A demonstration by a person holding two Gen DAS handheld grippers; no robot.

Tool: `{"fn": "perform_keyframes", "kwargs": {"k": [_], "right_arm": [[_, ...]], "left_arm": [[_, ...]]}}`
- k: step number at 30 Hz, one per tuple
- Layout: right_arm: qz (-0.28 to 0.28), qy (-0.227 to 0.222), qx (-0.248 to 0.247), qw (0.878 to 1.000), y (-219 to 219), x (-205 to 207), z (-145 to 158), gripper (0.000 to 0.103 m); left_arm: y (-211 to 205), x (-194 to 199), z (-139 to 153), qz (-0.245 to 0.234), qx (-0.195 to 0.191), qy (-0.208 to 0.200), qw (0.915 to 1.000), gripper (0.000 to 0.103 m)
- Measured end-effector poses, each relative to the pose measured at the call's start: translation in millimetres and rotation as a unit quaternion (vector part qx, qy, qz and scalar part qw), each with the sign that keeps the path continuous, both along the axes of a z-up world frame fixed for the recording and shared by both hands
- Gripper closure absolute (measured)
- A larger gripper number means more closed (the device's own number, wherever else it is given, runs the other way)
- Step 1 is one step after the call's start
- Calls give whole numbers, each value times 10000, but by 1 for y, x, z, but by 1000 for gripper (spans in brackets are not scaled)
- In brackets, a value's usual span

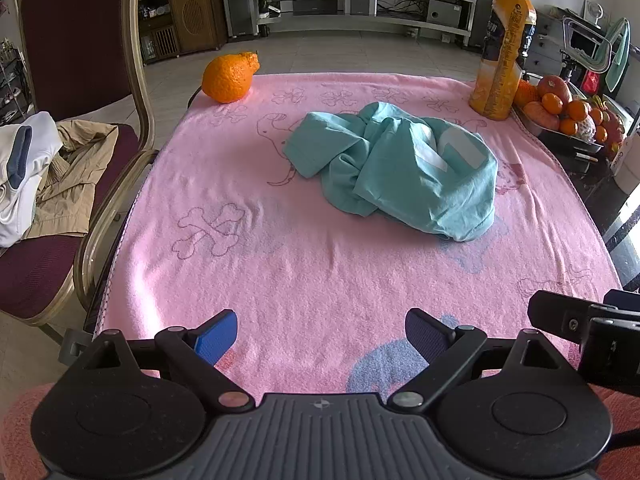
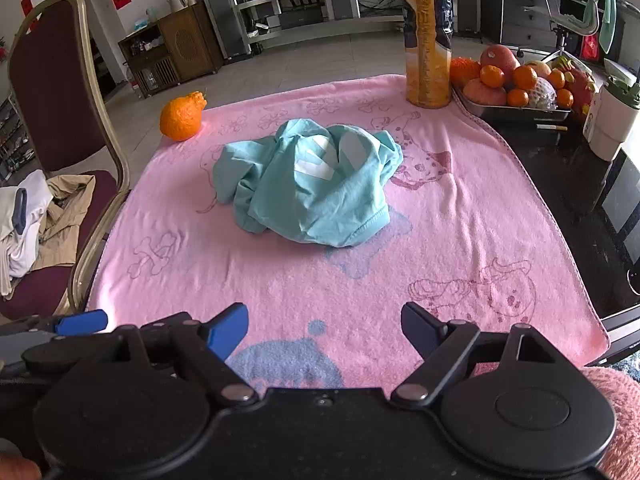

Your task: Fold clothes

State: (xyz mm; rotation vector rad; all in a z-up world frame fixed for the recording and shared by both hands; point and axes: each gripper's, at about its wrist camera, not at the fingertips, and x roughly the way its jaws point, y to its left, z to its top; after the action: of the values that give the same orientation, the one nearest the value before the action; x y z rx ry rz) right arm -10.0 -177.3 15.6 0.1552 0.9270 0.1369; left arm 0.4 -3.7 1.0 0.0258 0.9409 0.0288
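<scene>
Through the left wrist camera, I see my left gripper (image 1: pixel 320 338) low over the fluffy pink towel with cartoon drawings (image 1: pixel 280 272). Its jaws are wide apart and hold nothing. The crumpled teal cotton shirt with white marks (image 1: pixel 394 172) sits in a heap in the middle of the towel, well away from me. A bumpy orange fruit (image 1: pixel 229 78) waits at the far corner.

Through the right wrist camera, my right gripper (image 2: pixel 324 332) is spread wide too, and empty. The shirt (image 2: pixel 308 188) lies ahead, near the tall orange juice bottle (image 2: pixel 427 36). I think I should grab two edges and pull the shirt flat first, keeping clear of the bottle.
</scene>
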Motion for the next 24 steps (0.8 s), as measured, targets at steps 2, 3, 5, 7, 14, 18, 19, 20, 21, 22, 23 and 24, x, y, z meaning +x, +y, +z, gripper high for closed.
{"fn": "perform_keyframes", "kwargs": {"k": [2,3,5,7,14,18,19,20,21,22,23,24], "right_arm": [[-2,9,1,10000,0,0,0,20],[-3,14,2,10000,0,0,0,19],[-4,18,2,10000,1,0,0,19],[2,23,-2,10000,1,0,-1,19],[3,38,0,10000,1,0,0,19],[3,41,4,10000,1,0,0,19],[2,43,5,10000,1,1,0,19],[2,45,8,10000,1,1,0,19],[3,47,11,10000,1,1,0,19],[4,49,14,10000,1,1,0,19],[6,51,17,10000,1,1,0,19],[8,54,17,10000,0,1,0,19]], "left_arm": [[0,0,0,-2,3,1,10000,10],[0,0,0,0,3,2,10000,10],[0,0,0,2,1,4,10000,10],[1,0,0,7,-2,9,10000,10],[0,1,0,19,-2,15,10000,10],[1,1,0,23,-2,15,10000,10],[1,1,0,24,-2,17,10000,10],[1,1,0,25,-3,18,10000,10],[1,1,0,25,-3,21,10000,10],[1,1,0,24,-3,24,10000,10],[1,1,0,23,-3,26,10000,10],[1,1,0,21,-3,27,10000,10]]}}
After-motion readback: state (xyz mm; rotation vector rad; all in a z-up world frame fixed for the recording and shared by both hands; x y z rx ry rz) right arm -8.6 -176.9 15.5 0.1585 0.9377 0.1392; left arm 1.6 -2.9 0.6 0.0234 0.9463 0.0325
